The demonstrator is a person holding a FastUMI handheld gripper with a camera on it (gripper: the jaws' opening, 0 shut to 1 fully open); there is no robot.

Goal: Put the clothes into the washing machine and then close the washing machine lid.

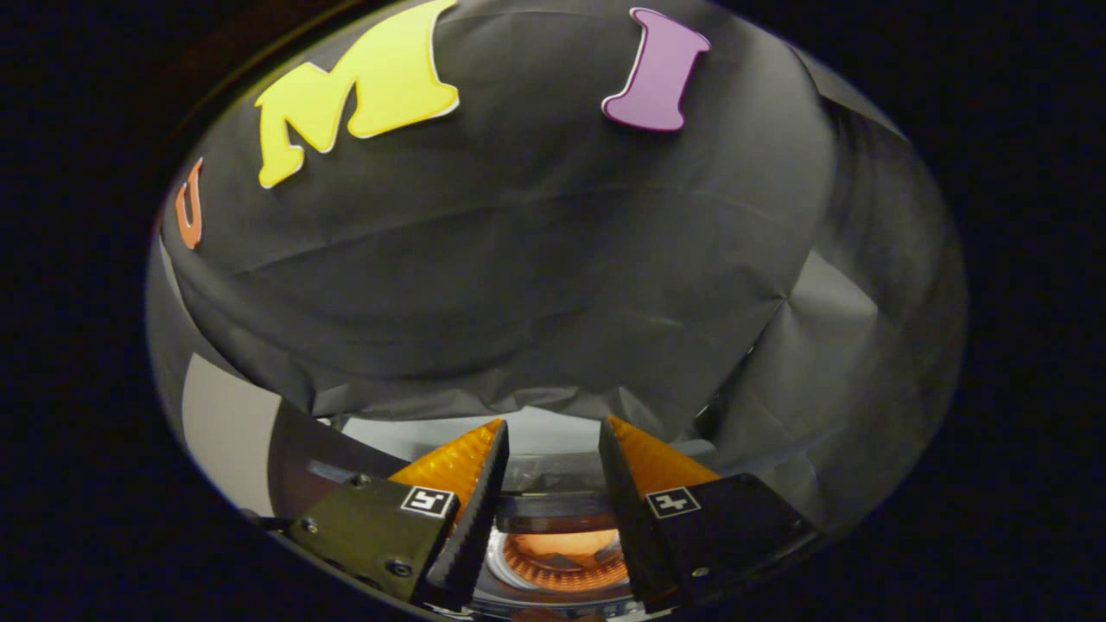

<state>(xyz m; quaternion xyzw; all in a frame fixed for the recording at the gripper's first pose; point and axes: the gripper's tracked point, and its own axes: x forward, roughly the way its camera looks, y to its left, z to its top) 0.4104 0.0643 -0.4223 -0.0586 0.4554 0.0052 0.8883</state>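
Note:
My gripper [553, 428] stands open, its two fingers apart with nothing held between them. Below and between the fingers lies the washing machine's round drum opening [557, 553], with a shiny metal rim and a warm orange glow inside. A dark band, part of the machine's top or lid [553, 510], crosses just above the drum. I cannot tell whether clothes lie in the drum. The fingers point over the machine toward the booth wall.
The black cloth wall [518, 259] rises close ahead, beyond the fingertips. A pale panel [229, 432] stands to the left of the fingers, and a light grey surface [415, 428] shows at the foot of the cloth.

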